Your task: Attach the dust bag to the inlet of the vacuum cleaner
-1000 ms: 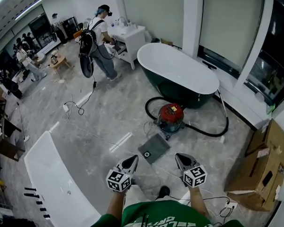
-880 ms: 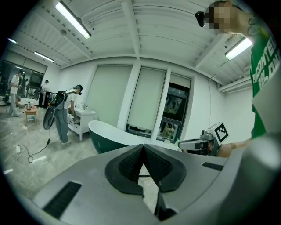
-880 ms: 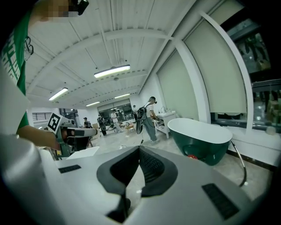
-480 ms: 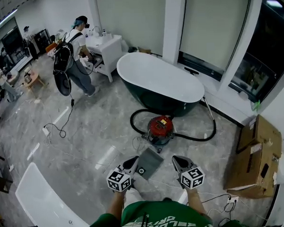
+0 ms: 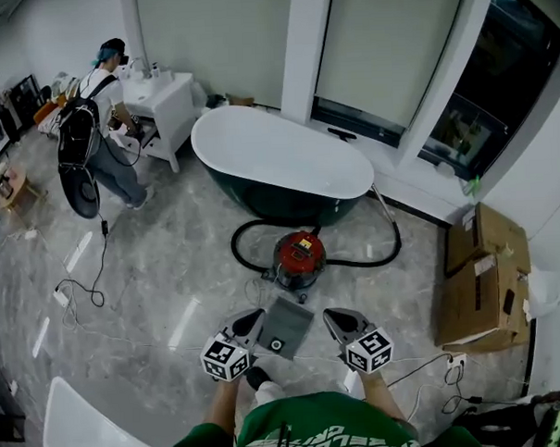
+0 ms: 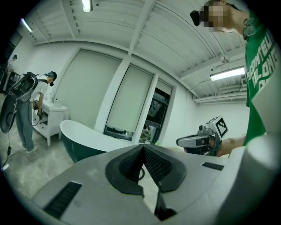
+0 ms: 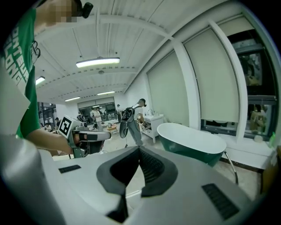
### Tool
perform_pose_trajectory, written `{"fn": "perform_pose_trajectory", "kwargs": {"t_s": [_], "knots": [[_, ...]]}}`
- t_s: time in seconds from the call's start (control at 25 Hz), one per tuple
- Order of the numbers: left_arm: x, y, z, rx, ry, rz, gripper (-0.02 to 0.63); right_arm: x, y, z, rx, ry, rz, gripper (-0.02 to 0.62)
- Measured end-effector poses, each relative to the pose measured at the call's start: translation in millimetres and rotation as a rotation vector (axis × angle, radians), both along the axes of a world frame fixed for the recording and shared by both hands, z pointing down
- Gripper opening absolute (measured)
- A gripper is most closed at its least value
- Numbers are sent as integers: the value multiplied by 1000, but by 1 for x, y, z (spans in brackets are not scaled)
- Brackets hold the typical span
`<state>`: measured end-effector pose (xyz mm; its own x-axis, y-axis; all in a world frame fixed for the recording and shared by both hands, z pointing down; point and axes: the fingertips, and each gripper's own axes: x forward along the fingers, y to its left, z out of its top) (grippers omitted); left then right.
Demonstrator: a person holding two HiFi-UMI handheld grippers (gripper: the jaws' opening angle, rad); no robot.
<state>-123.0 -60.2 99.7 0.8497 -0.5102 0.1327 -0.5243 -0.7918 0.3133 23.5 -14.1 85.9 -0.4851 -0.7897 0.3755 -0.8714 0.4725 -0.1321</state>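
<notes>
Closed, empty left tongs (image 5: pixel 252 317) and right tongs (image 5: pixel 332 316) flank a flat grey dust bag (image 5: pixel 285 327), round red vacuum cleaner (image 5: pixel 298 254) at twelve o'clock.

One red vacuum cleaner (image 5: pixel 298 256), one grey dust bag (image 5: pixel 286 327), one dark-green bathtub (image 5: pixel 278 167), one black hose (image 5: pixel 374 258).

The stone-look floor (image 5: pixel 170 260) and bathtub (image 5: pixel 277 158) gleam glossy; the grey dust bag (image 5: pixel 286 321) and cardboard box (image 5: pixel 477 274) look matt.
</notes>
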Motion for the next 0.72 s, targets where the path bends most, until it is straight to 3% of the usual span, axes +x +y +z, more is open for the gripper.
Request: {"fn": "perform_pose_trajectory", "kwargs": {"t_s": [0.28,0.72], "knots": [[14,-14,12,-23,6,107,3,6,-5,6,-38,32,50,9],[35,-24,12,-5,-45,59,3,33,-30,20,-20,-11,-22,9]]}}
